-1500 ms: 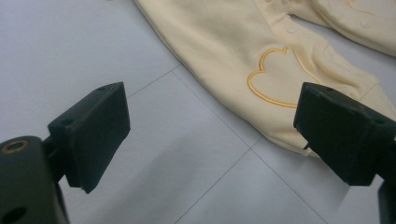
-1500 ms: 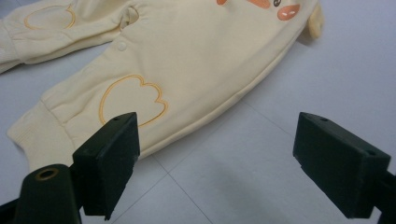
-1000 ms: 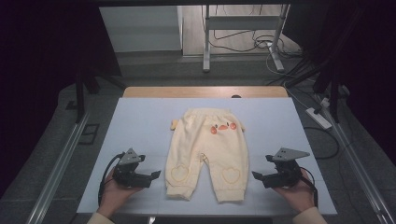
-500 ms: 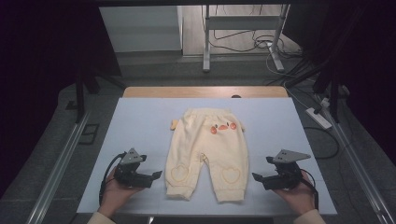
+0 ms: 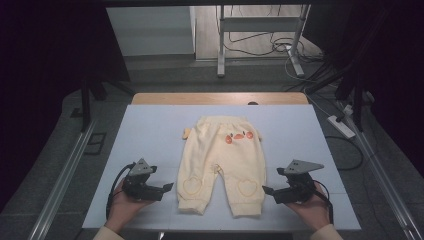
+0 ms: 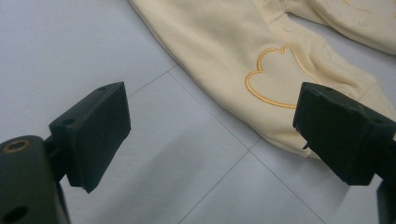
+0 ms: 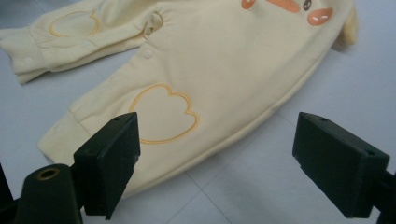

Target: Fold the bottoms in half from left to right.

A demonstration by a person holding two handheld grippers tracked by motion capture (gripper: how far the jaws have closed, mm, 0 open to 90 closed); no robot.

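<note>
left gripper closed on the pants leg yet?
No: in the left gripper view the left gripper stands wide open above the table, the pants cuff beside one jaw, ungrasped.

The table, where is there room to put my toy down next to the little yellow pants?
On the table, bare patches lie left and right of the pants, and a strip behind the waistband. The near edge is crowded: the left gripper and right gripper sit open beside the leg cuffs.
</note>
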